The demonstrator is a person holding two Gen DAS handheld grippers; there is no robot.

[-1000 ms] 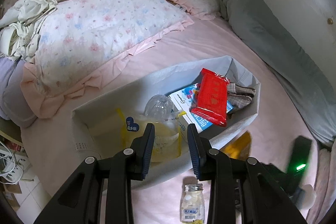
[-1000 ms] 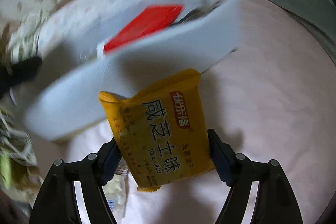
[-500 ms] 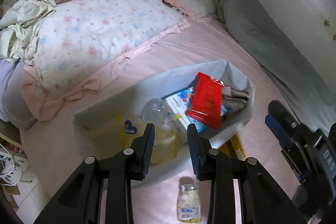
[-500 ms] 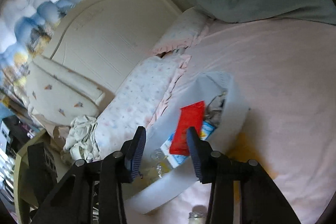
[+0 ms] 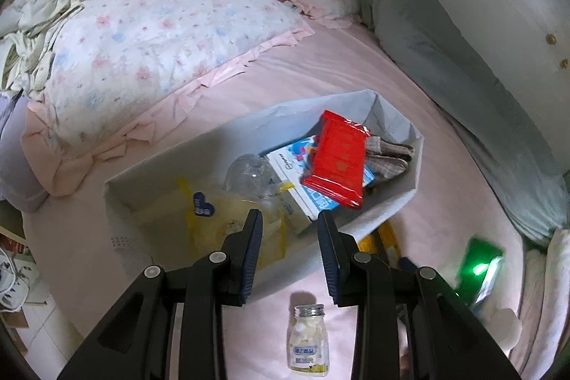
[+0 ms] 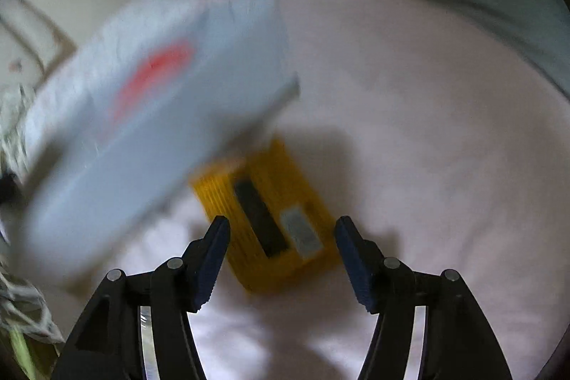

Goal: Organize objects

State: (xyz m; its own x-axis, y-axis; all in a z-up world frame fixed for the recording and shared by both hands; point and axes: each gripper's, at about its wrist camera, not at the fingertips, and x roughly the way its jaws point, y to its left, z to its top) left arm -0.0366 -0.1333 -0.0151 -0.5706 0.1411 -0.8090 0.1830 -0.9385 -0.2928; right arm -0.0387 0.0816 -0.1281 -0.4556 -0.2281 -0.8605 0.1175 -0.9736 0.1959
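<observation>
The right gripper (image 6: 281, 259) hangs over the yellow snack pack (image 6: 263, 216), which lies flat on the pink bed (image 6: 409, 130), right beside the near wall of the grey box (image 6: 142, 145). Its fingers (image 6: 213, 259) are spread wide with nothing between them. The picture is blurry, so I cannot read the pack.

I think the job now is to pick the pack up again. To do it well, come straight down with one finger on each long side, squeeze gently so the biscuits do not crack, then lift it high over the box wall at 11 o'clock before letting go.

The left gripper (image 5: 290, 259) has its fingers a little apart and holds nothing. A small pill bottle (image 5: 308, 337) lies on the bed just below it, at 6 o'clock. Inside the box sit a red packet (image 5: 336, 159), a clear bottle (image 5: 249, 173) and a white carton (image 5: 292, 180).

A second ago the right fingers were pinching the yellow pack in the air. Now it is on the bed, outside the box. Half a second ago those fingers were closer together.
</observation>
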